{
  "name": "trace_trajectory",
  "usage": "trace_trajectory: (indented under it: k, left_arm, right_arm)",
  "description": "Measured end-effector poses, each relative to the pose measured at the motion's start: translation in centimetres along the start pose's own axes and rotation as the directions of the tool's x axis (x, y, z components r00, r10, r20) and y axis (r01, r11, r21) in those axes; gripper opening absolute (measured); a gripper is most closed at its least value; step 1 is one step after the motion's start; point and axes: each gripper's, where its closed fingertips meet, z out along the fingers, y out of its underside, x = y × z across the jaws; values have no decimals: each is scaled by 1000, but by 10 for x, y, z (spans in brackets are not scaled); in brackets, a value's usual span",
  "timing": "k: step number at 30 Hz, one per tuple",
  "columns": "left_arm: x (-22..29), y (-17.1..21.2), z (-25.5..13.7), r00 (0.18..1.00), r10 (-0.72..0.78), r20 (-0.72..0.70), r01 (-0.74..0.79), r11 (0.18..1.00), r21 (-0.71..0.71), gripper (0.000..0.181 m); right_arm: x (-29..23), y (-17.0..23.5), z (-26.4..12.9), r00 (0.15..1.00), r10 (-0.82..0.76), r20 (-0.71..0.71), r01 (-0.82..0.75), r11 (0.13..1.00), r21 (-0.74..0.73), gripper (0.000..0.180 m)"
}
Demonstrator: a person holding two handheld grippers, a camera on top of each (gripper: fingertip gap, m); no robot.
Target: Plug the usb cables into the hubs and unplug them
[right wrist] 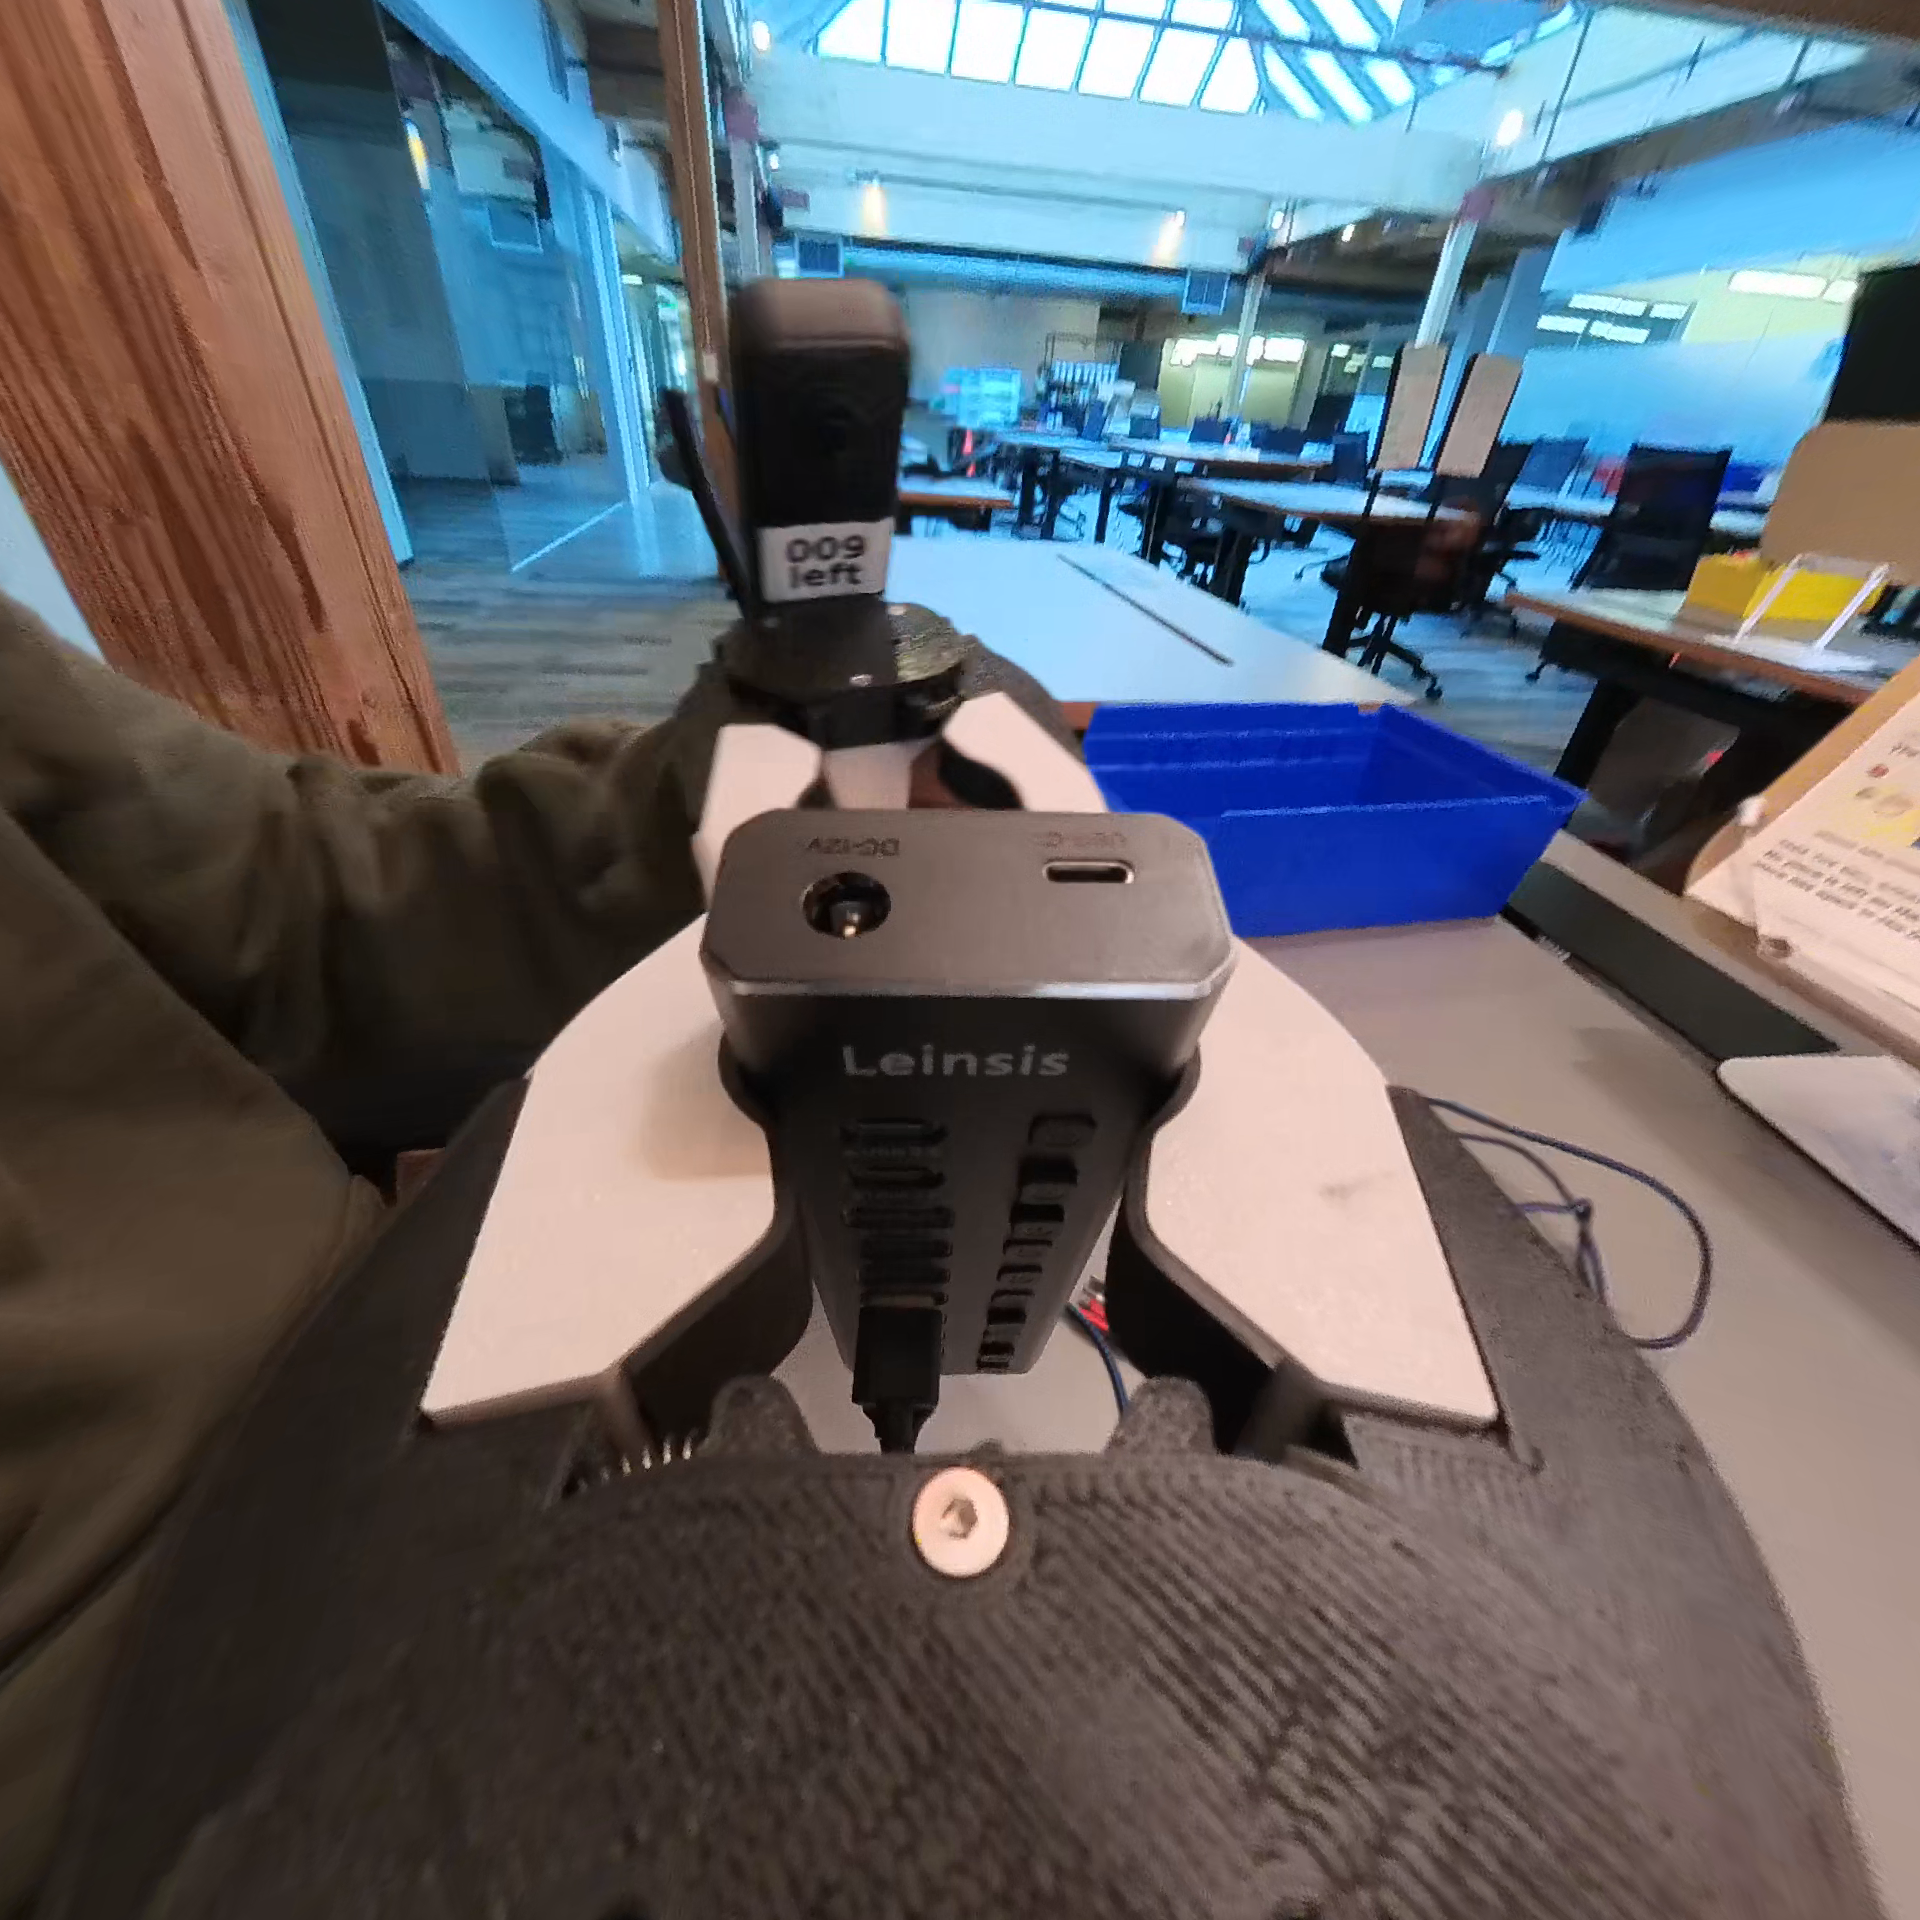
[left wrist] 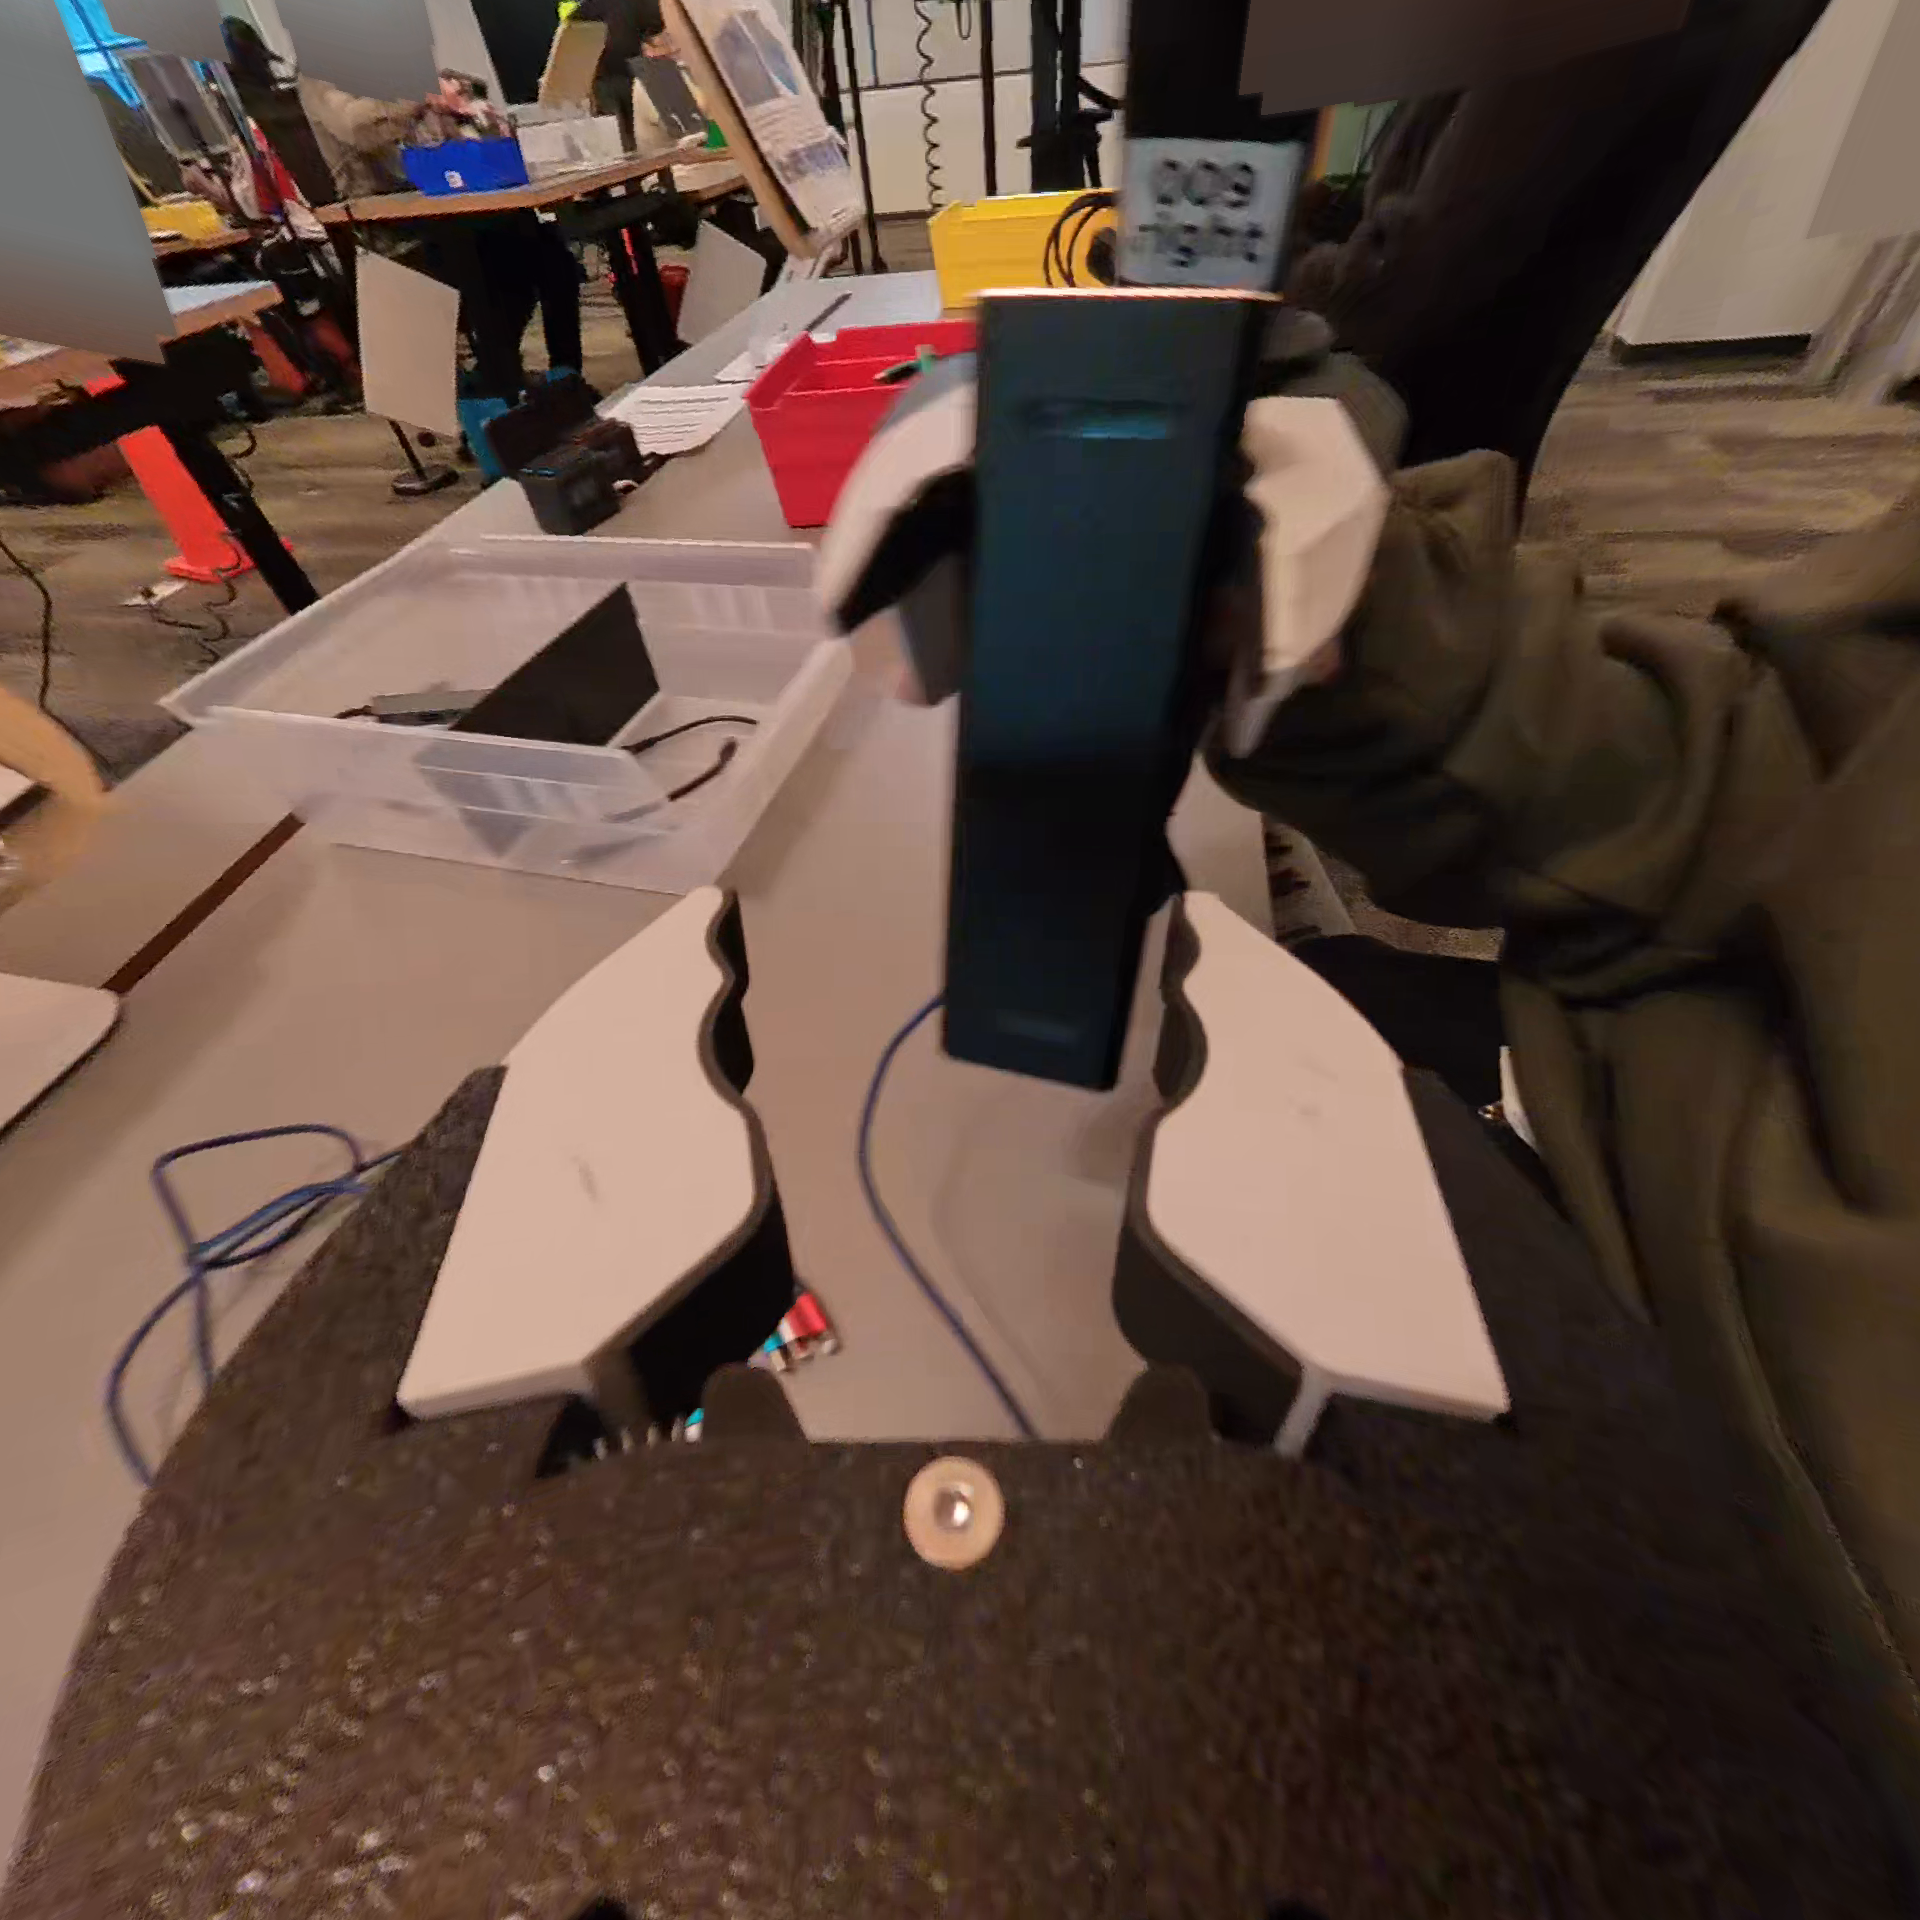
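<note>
My right gripper [right wrist: 961, 1070] is shut on a black USB hub [right wrist: 966, 935] and holds it upright above the grey table [right wrist: 1714, 1455]. A black plug [right wrist: 899, 1351] sits in a port on the hub's face near its lower end. In the left wrist view the hub [left wrist: 1081, 675] hangs from the right gripper [left wrist: 1091, 520], its lower end between the fingertips of my left gripper [left wrist: 956, 914] and nearer the right finger. My left gripper is open and empty. A thin blue cable [left wrist: 883, 1143] runs from under the hub across the table; whether it joins the plug is hidden.
A clear plastic bin [left wrist: 499, 727] holding another black hub and cables stands on the table ahead left. A red bin [left wrist: 831, 416] and a yellow bin [left wrist: 987, 249] stand farther back. A blue bin [right wrist: 1330, 810] sits beyond the hub. A person's olive sleeve [left wrist: 1558, 779] is at right. Some 4 cm of space lies between my two pairs of fingers.
</note>
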Motion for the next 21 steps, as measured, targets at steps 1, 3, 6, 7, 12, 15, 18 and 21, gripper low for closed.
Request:
trace_trajectory:
  k: [1,3,6,7,12,15,18,21]
  left_arm:
    - [7,3,5,1000,-6,-2,6,1000,2,76]
    - [14,9,13,1000,-18,2,18,1000,8,76]
    - [24,23,28,1000,0,-17,0,1000,-27,80]
    - [29,27,34,999,6,-37,-8,999,-41,80]
    - [52,32,56,995,86,-58,-89,995,-43,73]
    - [59,35,66,992,124,-35,-125,991,-43,75]
    - [67,38,79,990,126,-60,-130,989,-70,81]
    - [61,35,81,991,126,-50,-128,991,-38,80]
  right_arm:
    - [2,3,7,1000,18,9,-18,1000,-21,72]
    - [-1,10,19,998,45,53,-42,998,-52,72]
    - [-14,15,32,993,51,110,-43,996,-73,72]
    - [-18,16,33,992,46,119,-37,997,-74,72]
    - [-43,18,28,988,34,148,-19,995,-99,72]
    - [-50,25,23,991,7,137,13,989,-148,72]
    - [-55,23,25,986,25,163,-4,992,-129,72]
    - [-50,21,25,990,10,142,8,992,-125,72]
